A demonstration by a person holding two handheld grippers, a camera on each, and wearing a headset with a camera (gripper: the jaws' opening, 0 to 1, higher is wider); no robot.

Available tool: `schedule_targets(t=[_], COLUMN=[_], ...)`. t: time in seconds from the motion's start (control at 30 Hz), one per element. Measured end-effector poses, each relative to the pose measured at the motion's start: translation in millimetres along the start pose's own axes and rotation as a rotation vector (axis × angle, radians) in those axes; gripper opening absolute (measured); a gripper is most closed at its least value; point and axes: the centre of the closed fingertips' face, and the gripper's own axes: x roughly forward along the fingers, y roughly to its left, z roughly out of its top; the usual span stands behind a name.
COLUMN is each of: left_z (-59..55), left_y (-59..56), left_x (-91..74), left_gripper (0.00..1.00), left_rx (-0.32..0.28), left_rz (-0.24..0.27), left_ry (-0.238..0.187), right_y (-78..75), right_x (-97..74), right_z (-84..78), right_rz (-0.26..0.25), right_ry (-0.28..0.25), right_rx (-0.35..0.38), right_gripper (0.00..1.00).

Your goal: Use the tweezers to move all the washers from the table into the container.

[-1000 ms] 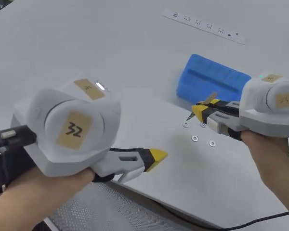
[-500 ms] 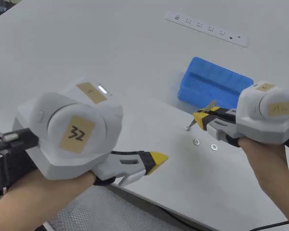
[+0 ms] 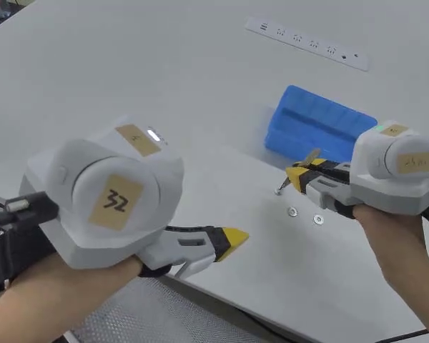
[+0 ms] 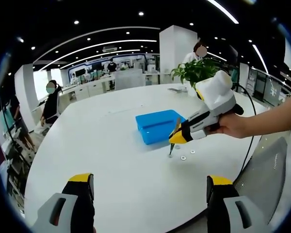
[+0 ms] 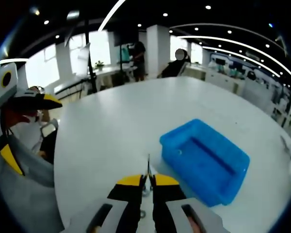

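Note:
My right gripper (image 3: 294,175) is shut on thin metal tweezers (image 3: 282,187), whose tips point down at the white table (image 3: 200,86) right by a small washer (image 3: 277,191). Two more washers (image 3: 292,212) (image 3: 318,219) lie just beside them. The blue container (image 3: 320,127) sits behind the tweezers. In the right gripper view the tweezers (image 5: 148,167) stick out between the shut jaws of my right gripper (image 5: 148,178), with the container (image 5: 203,158) to the right. My left gripper (image 3: 229,239) hovers open near the table's front edge, holding nothing; its view shows the container (image 4: 157,125) and the washers (image 4: 183,157).
A white power strip (image 3: 307,44) lies at the far side of the table. A mesh chair seat (image 3: 157,314) is below the table's front edge. People and desks stand in the room behind (image 4: 51,104).
My right gripper has dropped a little, bringing the tweezer tips down to the leftmost washer. The left gripper has stayed where it was.

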Motion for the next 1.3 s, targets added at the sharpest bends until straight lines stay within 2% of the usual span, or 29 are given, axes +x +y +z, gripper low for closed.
schedule_targets(t=[0.07,0.1,0.13,0.33,0.47,0.67,0.83,1.03,1.23,1.3], left_z=[-1.0,-1.9,-2.7,-4.2,-2.8,-2.0,-3.3,-2.4,-2.3,-2.7], left_y=[0.2,0.5,0.6,1.1,0.0,1.3,4.3,2.1,1.3,1.8], left_x=[-0.1,-0.1,-0.2,-0.7,-0.3,-2.0,-4.4,-4.3,-4.2,-4.4], left_gripper=[0.99,0.99,0.99,0.99,0.99,0.99,0.99,0.99,0.99,0.99], left_rx=[-0.001,-0.002,-0.001,-0.001,0.003,0.006,-0.003,-0.001,-0.001,0.000], left_rz=[0.000,0.000,0.001,0.003,0.002,0.004,0.013,0.006,0.007,0.008], left_ry=[0.002,0.004,0.007,0.011,0.008,0.003,0.002,-0.003,-0.002,-0.002], right_y=[0.7,0.4,-0.2,0.6,1.7,1.2,1.4,-0.5,-4.1,-8.6], right_x=[2.2,2.0,1.6,3.0,4.3,3.9,-4.1,-15.3,-27.8,-27.2], right_z=[-4.4,-3.1,-5.5,-1.9,-0.9,-0.1,14.7,36.1,59.4,63.4], right_rz=[0.003,-0.002,-0.004,0.002,-0.010,-0.006,0.000,0.008,-0.003,-0.010], right_ry=[0.015,0.003,0.019,-0.001,-0.011,0.025,-0.002,-0.036,-0.093,-0.111], right_rx=[0.000,-0.005,-0.012,0.006,-0.024,-0.062,-0.080,-0.126,-0.114,-0.103], right_gripper=[0.03,0.04,0.04,0.03,0.03,0.02,0.02,0.02,0.02,0.02])
